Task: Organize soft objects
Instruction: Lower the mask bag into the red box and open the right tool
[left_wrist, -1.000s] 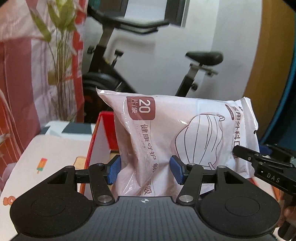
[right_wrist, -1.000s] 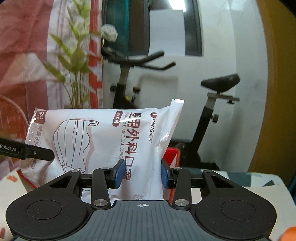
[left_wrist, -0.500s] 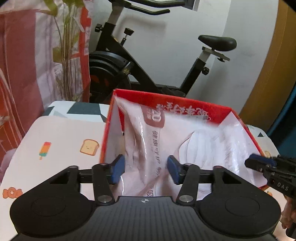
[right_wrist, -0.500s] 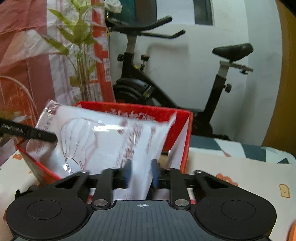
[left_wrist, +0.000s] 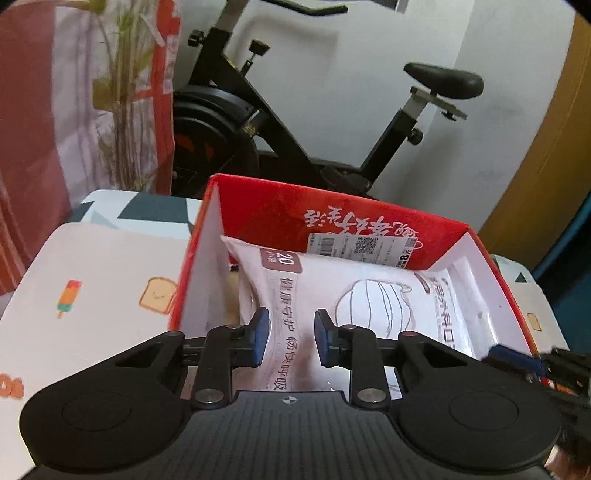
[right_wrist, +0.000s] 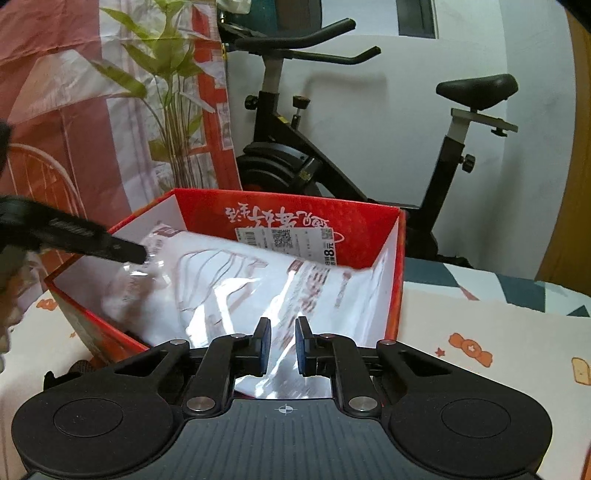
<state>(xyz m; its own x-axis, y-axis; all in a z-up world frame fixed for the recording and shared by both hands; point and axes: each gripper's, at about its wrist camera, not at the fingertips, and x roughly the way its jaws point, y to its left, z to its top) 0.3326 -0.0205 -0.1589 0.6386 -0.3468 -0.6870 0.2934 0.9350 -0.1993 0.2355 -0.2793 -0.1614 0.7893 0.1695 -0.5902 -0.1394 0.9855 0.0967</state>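
**Mask pack lying in the red box, both claws around it**

Left wrist view: your left claw (left_wrist: 287, 341) sits over the near rim of the red box (left_wrist: 266, 214), its blue pads (left_wrist: 260, 336) standing apart on either side of the near end of the white mask pack (left_wrist: 369, 295). The pads look clear of the film, so the claw reads as released, not clenched. The pack lies inside the box, printed face up, its "20" corner toward the box's far-left corner and its other end against the right wall. A barcode label (left_wrist: 364, 248) is stuck on the far inner wall. The box stands on the patterned worktop (left_wrist: 92, 280), near its far edge. Your right claw's fingertip (left_wrist: 517, 360) shows at the box's right rim.

Right wrist view: your right claw (right_wrist: 283, 347) holds its pads close together with a fold of the pack (right_wrist: 258, 291) between them; the film is blurred there, so it appears to be grasping the pack, though contact is hard to confirm. The pack slopes inside the box (right_wrist: 400, 258). The left claw's finger (right_wrist: 92, 243) reaches in at the left rim. An exercise bike (right_wrist: 332, 147) and a plant (right_wrist: 166, 92) stand beyond the worktop's far edge.
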